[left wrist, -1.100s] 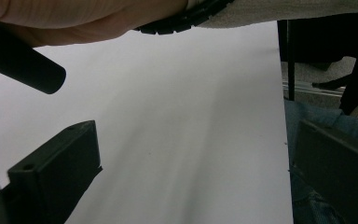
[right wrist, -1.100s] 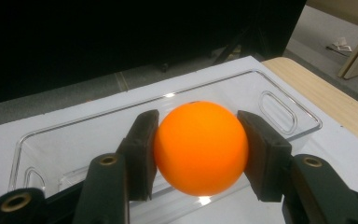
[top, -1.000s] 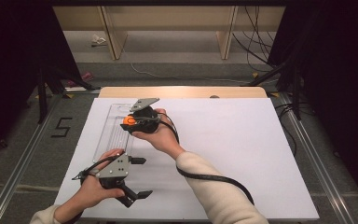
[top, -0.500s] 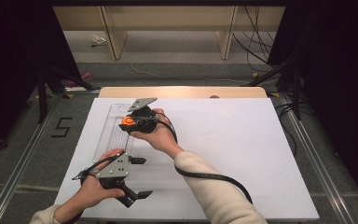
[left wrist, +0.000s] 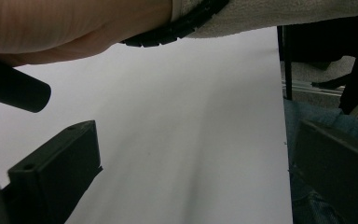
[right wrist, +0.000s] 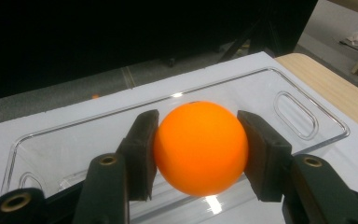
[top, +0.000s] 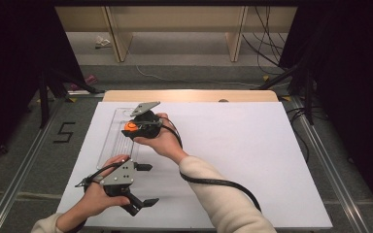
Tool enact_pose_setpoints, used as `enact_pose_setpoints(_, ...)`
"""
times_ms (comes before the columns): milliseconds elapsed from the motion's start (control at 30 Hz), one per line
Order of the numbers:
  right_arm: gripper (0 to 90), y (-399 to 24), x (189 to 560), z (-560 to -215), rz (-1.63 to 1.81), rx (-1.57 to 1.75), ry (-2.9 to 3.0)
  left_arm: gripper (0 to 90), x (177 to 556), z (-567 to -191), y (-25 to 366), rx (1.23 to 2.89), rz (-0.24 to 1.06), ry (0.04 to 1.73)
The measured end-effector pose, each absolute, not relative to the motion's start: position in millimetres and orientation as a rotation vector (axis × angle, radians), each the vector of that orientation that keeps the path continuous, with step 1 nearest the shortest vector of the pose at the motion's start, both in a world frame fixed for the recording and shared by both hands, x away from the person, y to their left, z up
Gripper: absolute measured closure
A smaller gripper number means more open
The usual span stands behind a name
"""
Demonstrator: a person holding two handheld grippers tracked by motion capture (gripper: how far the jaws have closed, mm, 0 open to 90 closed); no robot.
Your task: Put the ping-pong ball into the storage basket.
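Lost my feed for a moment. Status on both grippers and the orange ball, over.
Right gripper shut on orange ball, above clear tray. Left gripper open, empty, over white sheet. Nothing in the way.

Orange ball (right wrist: 200, 147): smooth, matt to faintly satin, plastic-looking. Tray (right wrist: 279, 86): clear glossy plastic, bright glare spots on rim and floor. Right gripper (right wrist: 198, 154): matt black plastic jaws, pads (right wrist: 142, 149) dull and rubbery-looking; brass-coloured metal rivets. Left gripper (top: 145, 183): matt black jaws, flat grey plate on top. Table cover (top: 233, 145): white matt sheet, paper-like, smooth. Table edge (top: 189, 95): light wood. Sleeve (top: 223, 204): cream fleecy cloth. Cable (top: 223, 183): black, ribbed.
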State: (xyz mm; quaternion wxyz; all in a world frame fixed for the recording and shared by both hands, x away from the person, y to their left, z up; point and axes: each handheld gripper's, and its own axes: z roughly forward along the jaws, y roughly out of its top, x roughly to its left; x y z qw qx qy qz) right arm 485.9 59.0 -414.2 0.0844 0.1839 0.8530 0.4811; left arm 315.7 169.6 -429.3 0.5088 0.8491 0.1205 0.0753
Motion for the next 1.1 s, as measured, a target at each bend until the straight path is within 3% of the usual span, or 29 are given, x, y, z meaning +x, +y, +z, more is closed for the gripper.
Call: enact_pose_setpoints(1100,51.4,79.9,489.1,-426.4,1.411,0.5,2.611,1.0,315.7,-429.1,169.6,2.045,0.179,0.284)
